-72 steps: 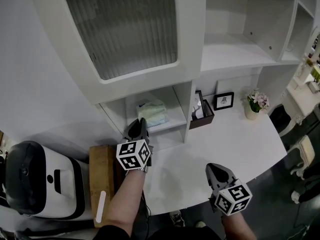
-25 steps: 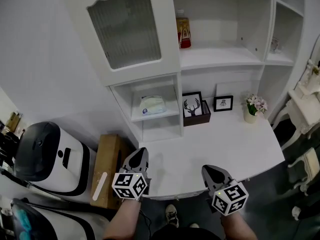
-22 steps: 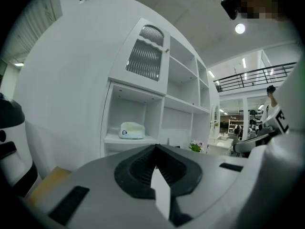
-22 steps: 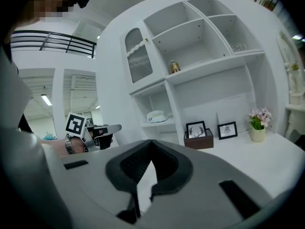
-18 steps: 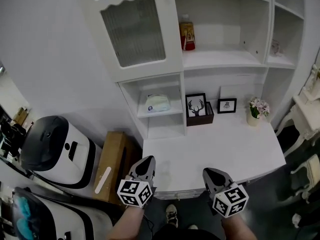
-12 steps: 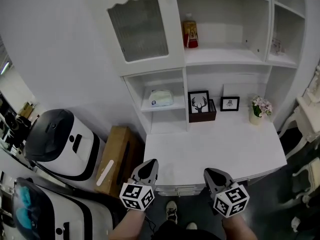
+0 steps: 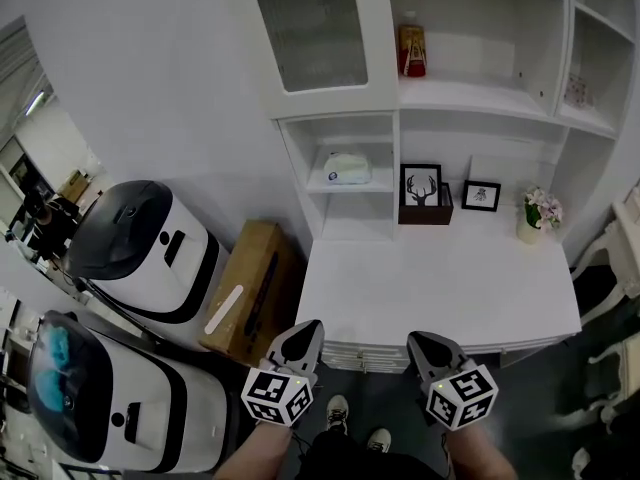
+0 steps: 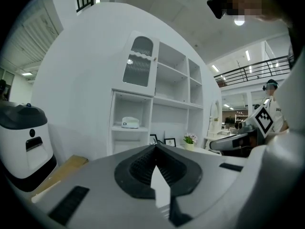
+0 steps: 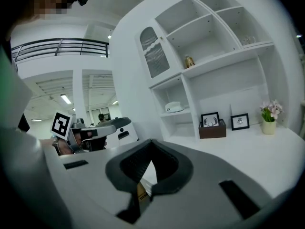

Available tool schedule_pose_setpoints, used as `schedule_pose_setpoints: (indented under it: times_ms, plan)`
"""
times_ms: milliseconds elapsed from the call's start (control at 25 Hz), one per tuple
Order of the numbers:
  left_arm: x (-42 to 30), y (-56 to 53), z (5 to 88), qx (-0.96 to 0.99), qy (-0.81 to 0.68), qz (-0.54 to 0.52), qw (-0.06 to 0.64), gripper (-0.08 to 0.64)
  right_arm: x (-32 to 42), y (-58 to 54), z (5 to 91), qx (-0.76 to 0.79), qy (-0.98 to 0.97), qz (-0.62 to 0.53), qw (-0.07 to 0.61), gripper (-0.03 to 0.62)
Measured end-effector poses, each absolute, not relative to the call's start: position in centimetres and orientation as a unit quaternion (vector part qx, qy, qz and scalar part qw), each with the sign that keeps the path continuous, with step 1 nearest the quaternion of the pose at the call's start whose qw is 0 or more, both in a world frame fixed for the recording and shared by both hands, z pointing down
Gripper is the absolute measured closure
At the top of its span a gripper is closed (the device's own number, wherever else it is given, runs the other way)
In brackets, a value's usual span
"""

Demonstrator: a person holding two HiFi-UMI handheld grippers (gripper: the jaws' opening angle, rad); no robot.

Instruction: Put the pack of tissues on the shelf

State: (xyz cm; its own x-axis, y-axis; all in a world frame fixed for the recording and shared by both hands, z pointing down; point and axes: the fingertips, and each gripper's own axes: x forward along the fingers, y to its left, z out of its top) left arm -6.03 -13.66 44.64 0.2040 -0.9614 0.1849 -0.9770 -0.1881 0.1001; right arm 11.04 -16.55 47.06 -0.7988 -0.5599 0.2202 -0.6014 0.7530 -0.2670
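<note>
At far left, a white machine (image 7: 140,248) stands beside a wooden box (image 7: 245,293); low down, the left gripper (image 7: 305,330) has its jaws closed on nothing; the pack of tissues (image 7: 347,169) lies on the shelf (image 7: 335,187), well beyond both grippers; the right gripper (image 7: 420,343) is likewise closed and empty.

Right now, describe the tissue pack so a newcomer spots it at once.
On the white shelf unit, find the ribbed glass door at left. In the open cubby just below lies the pack of tissues: the only soft, pale bundle, left of the framed deer picture.
</note>
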Motion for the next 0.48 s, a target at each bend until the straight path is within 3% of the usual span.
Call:
schedule_pose_setpoints:
  times_ms: [480]
  plan:
    - [-9.2,-8.7,45.3,0.748,-0.652,0.041,0.116,0.557,6.5,-14.4,48.7,0.277,-0.941,0.180,0.077,0.589]
